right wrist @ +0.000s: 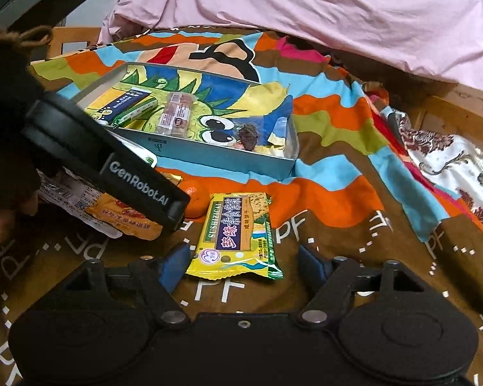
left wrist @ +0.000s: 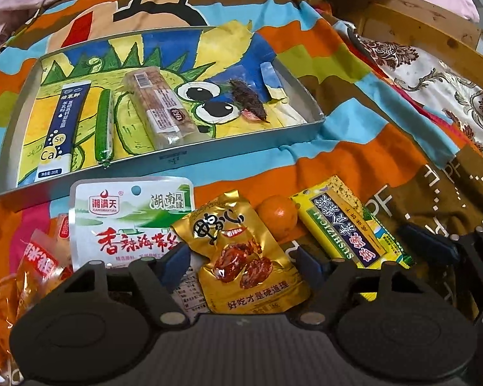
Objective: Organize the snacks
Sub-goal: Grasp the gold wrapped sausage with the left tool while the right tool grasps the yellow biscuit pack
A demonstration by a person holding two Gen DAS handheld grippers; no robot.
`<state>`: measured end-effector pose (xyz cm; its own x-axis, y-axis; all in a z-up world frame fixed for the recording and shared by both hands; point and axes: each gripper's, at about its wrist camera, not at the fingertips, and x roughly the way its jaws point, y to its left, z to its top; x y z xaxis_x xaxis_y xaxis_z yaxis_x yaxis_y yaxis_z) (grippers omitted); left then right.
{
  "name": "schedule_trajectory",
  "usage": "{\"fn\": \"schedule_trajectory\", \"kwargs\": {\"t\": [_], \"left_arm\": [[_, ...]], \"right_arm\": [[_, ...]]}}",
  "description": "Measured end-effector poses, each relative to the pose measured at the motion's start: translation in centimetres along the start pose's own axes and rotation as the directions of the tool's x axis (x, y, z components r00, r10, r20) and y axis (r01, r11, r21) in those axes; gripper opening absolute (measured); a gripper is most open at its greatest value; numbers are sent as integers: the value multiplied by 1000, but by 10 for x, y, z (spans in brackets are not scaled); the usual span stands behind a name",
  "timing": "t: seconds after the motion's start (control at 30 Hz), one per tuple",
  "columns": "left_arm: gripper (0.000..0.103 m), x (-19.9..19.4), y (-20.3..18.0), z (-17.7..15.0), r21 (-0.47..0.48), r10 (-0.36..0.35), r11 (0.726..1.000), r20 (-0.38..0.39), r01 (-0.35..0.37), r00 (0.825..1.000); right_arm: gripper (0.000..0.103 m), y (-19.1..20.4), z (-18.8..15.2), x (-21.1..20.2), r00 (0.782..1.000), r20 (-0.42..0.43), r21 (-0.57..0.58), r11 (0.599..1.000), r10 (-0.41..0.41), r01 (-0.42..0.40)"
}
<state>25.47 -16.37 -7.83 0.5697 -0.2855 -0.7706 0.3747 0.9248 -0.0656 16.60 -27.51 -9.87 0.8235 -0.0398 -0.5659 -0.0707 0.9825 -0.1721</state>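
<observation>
Now both grippers are set to lift snacks off the patterned bedspread and carry them to the shallow tin tray just beyond. The left gripper stands spread around the gold snack pouch, a blue pad at either edge, not yet pinching it. The right gripper is likewise spread around the near end of the yellow cracker packet, pads apart from the wrapper.

To do this well, each gripper should probably close across the narrow width of its packet, low enough to catch the filled body rather than the slippery sealed edge. The small orange touches the gold pouch and may roll when it lifts. The tray already holds a blue sachet, a green sausage stick and a wrapped bar; its right half has room.
</observation>
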Motion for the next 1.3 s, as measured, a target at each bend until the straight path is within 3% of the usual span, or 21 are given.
{"fn": "schedule_trajectory", "kwargs": {"t": [0.07, 0.37, 0.53, 0.63, 0.7, 0.77, 0.87, 1.03, 1.3], "left_arm": [[65, -1, 0, -1, 6, 3, 1000, 1, -3, 1000], [65, -21, 2, -8, 3, -9, 1000, 4, 9, 1000], [86, -15, 1, -2, -24, -32, 999, -6, 31, 999], [86, -4, -4, 2, -6, -6, 1000, -13, 6, 1000], [84, 0, -6, 2, 1, -3, 1000, -8, 3, 1000], [74, 3, -6, 0, 18, 11, 1000, -3, -11, 1000], [68, 3, -5, -2, 28, 13, 1000, 9, -13, 1000], [59, -4, -2, -6, -3, 17, 1000, 32, -17, 999], [56, -32, 4, -19, -14, 12, 1000, 63, -11, 998]], "right_arm": [[60, 1, 0, -1, 1000, 3, -4, 1000, 1, -1], [60, 0, -1, -20, 999, -46, -26, 1000, -1, -1], [76, 1, -1, -13, 1000, -23, -32, 999, 7, -7], [76, 0, -1, -5, 1000, -16, -23, 1000, 10, -10], [76, -1, 0, -1, 1000, -16, -15, 1000, 20, -21], [76, -1, -1, 2, 999, -17, -9, 1000, 27, -27], [73, -1, -2, 3, 999, -20, -4, 999, 36, -36], [53, 2, -3, 1, 999, -13, -13, 999, 44, -45], [52, 1, -3, -10, 998, -41, 7, 999, 52, -52]]}}
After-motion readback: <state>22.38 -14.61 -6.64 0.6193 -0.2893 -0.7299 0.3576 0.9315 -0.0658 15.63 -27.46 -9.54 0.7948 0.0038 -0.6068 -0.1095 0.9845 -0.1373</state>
